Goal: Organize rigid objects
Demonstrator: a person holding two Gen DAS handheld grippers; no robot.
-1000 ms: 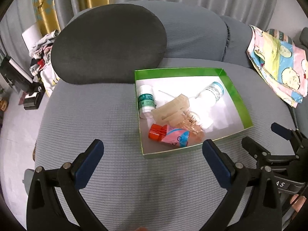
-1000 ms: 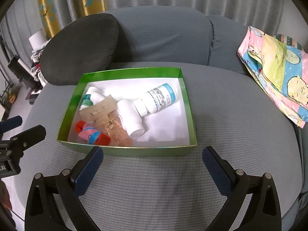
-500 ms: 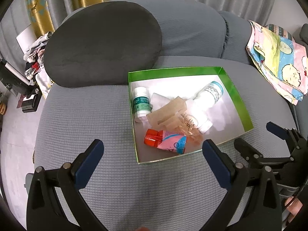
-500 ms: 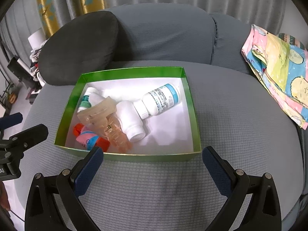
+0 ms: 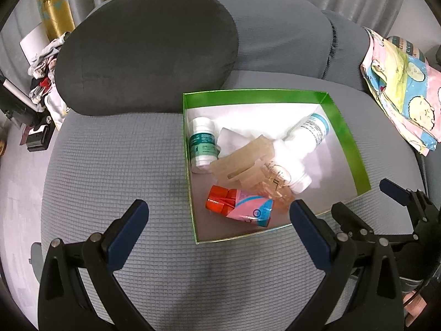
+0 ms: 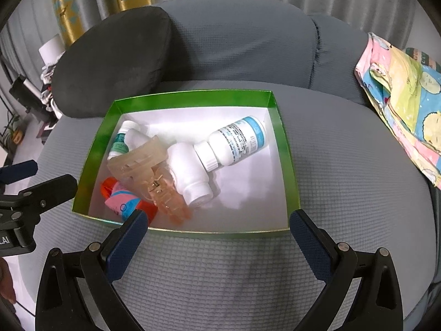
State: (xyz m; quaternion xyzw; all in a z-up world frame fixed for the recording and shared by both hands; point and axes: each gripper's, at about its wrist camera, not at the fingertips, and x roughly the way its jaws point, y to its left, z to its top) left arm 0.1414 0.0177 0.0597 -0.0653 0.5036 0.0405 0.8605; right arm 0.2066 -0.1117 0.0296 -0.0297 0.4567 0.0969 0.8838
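Note:
A green-walled box with a white floor lies on the grey sofa seat. In it lie a blue-labelled white bottle, a plain white bottle, a green-labelled white bottle, a red-capped pink tube and two translucent hair clips. My left gripper is open and empty, just short of the box's near left corner. My right gripper is open and empty at the box's near wall; it also shows in the left wrist view.
A dark grey cushion leans on the sofa back behind the box. A folded cartoon-print cloth lies at the right. Clutter and a black device sit on the floor at the left.
Both grippers have moved closer to the box, which now sits lower and larger in both views. Both stay open; nothing in the box has moved.

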